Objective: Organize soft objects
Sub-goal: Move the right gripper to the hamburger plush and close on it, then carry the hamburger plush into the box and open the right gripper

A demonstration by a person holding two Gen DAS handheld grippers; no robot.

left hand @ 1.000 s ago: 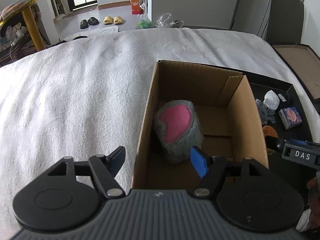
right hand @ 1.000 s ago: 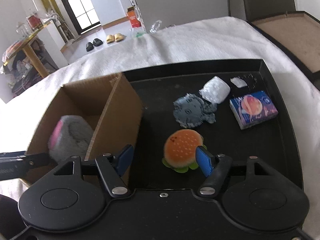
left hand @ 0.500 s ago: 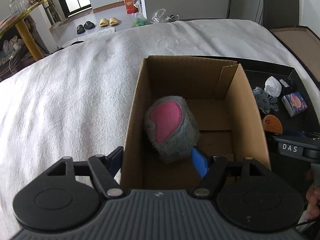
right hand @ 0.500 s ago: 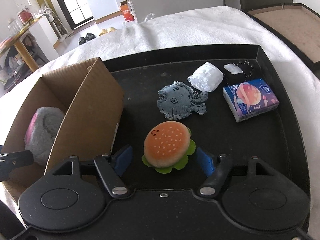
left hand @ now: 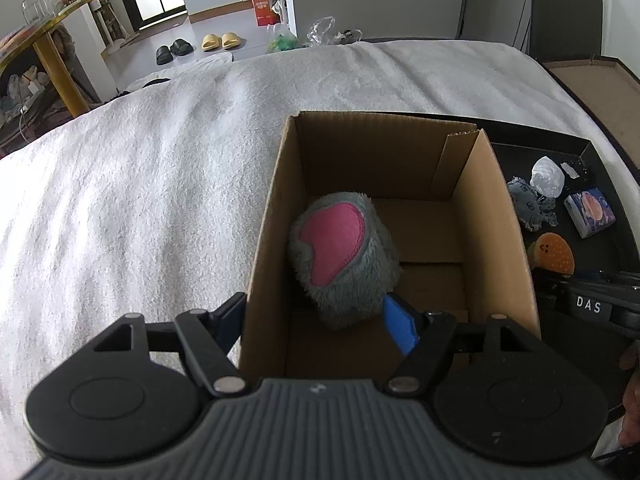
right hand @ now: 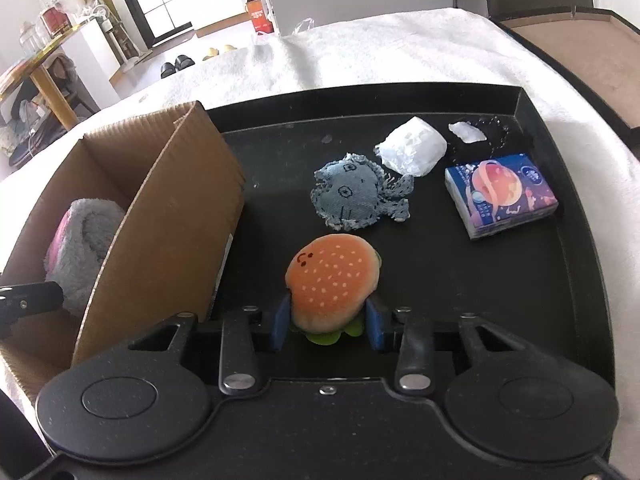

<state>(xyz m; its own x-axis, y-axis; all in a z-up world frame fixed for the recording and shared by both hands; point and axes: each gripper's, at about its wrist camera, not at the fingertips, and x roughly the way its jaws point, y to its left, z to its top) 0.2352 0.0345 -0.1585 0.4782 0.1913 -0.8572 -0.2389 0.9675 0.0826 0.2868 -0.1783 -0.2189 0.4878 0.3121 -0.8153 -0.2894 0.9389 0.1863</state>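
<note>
Right now: right tool [right hand: 327, 326] pinching burger plush [right hand: 333, 278], left tool [left hand: 318, 320] wide at box.
White blanket [left hand: 140, 184] covers the whole surface; black tray [right hand: 568, 240] lies on it, cardboard box [left hand: 496, 216] sits at tray's left edge. Grey-pink plush [left hand: 340, 256] inside box, against its left wall. Left tool spread wide, empty: left finger outside box wall, blue right fingertip [left hand: 400, 328] inside, just beside grey plush. Right tool narrowed, blue pads pressed on both sides of burger plush, which sits on tray near box's right wall. Farther back on tray: tissue pack [right hand: 500, 196] at right, denim fish plush [right hand: 356, 196] center, touching clear plastic bag [right hand: 412, 150] behind it, small plastic scrap [right hand: 466, 133] near far right corner.
</note>
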